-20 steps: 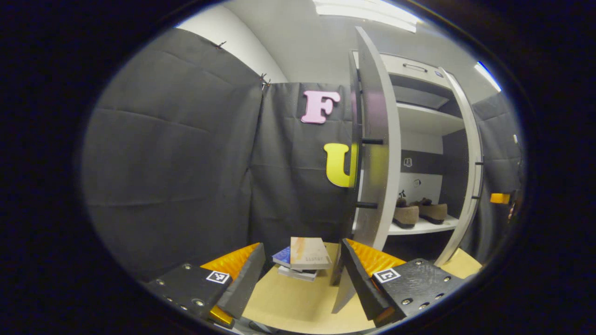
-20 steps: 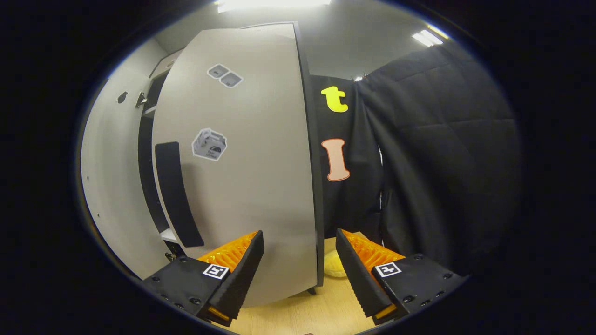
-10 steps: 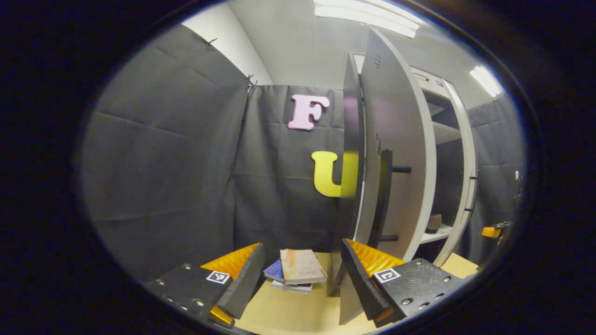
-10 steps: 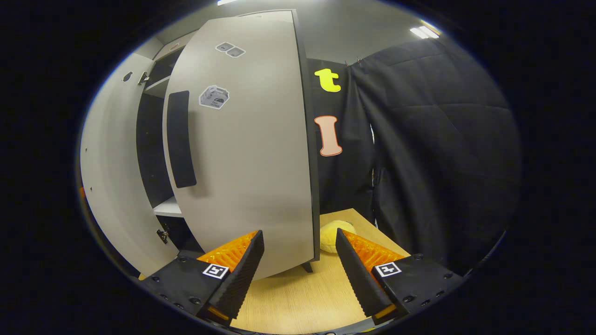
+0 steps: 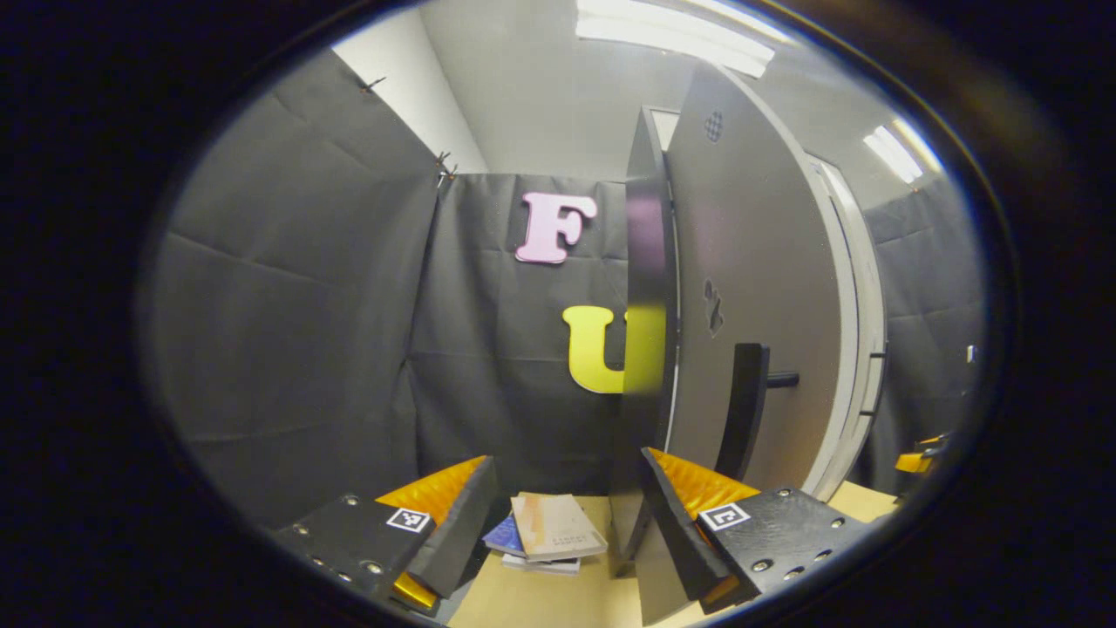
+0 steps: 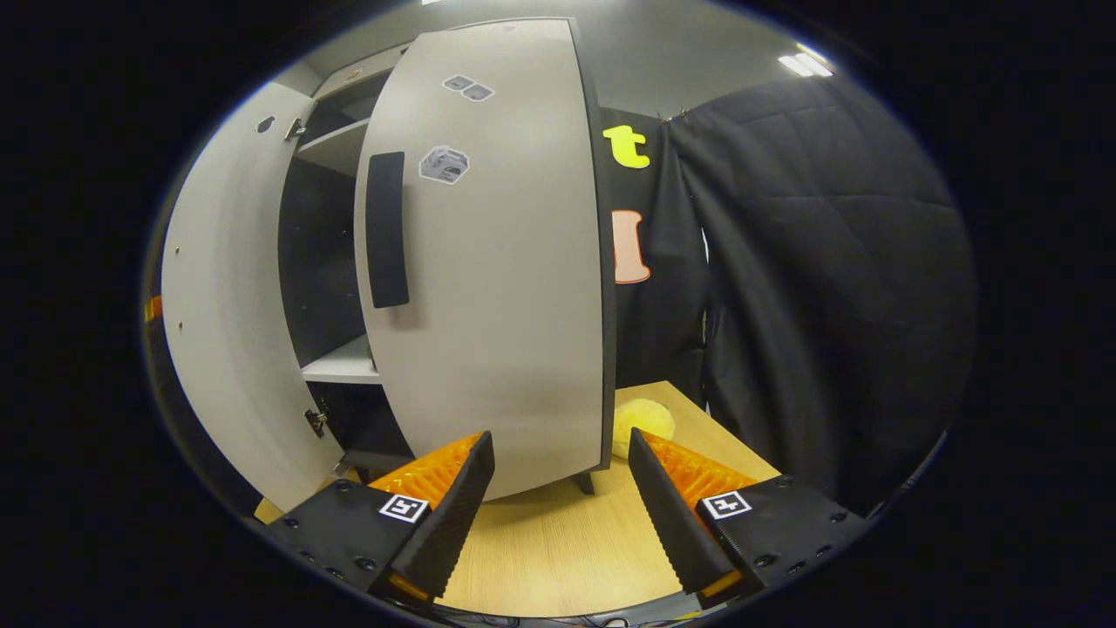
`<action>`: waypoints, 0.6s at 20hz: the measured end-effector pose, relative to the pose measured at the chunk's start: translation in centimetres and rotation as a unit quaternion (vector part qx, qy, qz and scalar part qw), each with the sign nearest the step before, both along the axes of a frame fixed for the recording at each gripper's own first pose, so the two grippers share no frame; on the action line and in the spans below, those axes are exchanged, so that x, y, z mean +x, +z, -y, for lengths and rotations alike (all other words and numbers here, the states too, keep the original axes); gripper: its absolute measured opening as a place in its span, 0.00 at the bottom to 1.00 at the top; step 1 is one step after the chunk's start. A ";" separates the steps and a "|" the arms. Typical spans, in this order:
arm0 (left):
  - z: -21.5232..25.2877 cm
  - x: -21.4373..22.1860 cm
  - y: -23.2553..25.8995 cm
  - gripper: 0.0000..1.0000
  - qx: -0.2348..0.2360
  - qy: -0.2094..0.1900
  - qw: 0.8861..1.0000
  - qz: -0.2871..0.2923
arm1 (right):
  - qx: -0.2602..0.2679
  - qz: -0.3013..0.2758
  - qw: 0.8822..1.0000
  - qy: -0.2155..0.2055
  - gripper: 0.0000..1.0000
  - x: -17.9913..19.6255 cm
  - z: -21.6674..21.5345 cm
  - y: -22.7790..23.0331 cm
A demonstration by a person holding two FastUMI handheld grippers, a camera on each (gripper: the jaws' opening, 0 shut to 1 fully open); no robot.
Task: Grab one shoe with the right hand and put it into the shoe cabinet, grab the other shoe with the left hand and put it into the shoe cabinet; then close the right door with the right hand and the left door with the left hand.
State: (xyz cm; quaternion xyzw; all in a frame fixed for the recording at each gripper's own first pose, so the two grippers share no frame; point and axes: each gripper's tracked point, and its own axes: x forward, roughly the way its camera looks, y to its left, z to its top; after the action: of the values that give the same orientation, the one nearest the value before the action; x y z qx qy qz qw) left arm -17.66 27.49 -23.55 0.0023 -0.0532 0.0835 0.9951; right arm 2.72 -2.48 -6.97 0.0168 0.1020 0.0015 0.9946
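Right gripper view, shoe cabinet (image 6: pixel 349 262) ajar (bare shelf (image 6: pixel 344 366)), right door (image 6: pixel 497 288) half-closed.

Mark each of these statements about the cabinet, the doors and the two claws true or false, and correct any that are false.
1. The right claw is shut on the right door's handle. False: it is open and holds nothing.
2. A stack of books lies on the table ahead of the left claw. True.
3. The right door is fully shut. False: a gap remains, showing a shelf inside.
4. A yellow soft thing lies on the table behind the right door's edge. True.
5. The left claw grips a shoe. False: it is open and empty.
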 end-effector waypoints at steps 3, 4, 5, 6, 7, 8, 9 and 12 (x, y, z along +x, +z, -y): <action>1.4 1.5 0.9 1.00 0.018 -0.022 1.000 -0.001 | 0.001 0.002 1.000 -0.001 0.98 -0.1 -0.1 -0.1; 1.4 1.8 1.1 0.95 0.030 -0.016 0.999 -0.004 | 0.000 0.003 1.000 -0.002 0.98 -0.1 0.0 0.0; 1.6 1.7 1.2 0.95 0.043 -0.014 0.999 -0.008 | -0.001 0.005 1.000 -0.005 0.98 -0.3 0.2 0.0; 1.8 1.7 1.3 0.94 0.050 -0.015 0.999 -0.007 | 0.000 0.006 1.000 -0.007 0.98 -0.3 0.4 0.0; 2.0 1.8 1.1 0.94 0.047 -0.020 0.999 -0.009 | 0.001 0.006 1.000 -0.009 0.98 -0.3 0.7 -0.1; 2.3 1.9 0.9 0.94 0.038 -0.024 0.999 -0.011 | 0.002 0.003 1.000 -0.010 0.98 -0.3 0.9 -0.3; 2.5 1.9 0.7 0.94 0.033 -0.025 0.999 -0.013 | 0.003 0.001 1.000 -0.012 0.98 -0.2 1.2 -0.4; 3.5 1.7 1.1 1.00 0.040 -0.024 0.999 -0.015 | 0.008 0.001 1.000 -0.017 0.98 0.1 1.7 -0.3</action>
State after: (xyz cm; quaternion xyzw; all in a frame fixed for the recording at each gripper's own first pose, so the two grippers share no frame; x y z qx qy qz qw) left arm -15.96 23.97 -22.42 0.0419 -0.0420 0.0570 0.9966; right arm 2.78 -4.14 -7.28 0.0264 0.1004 -0.0146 0.9945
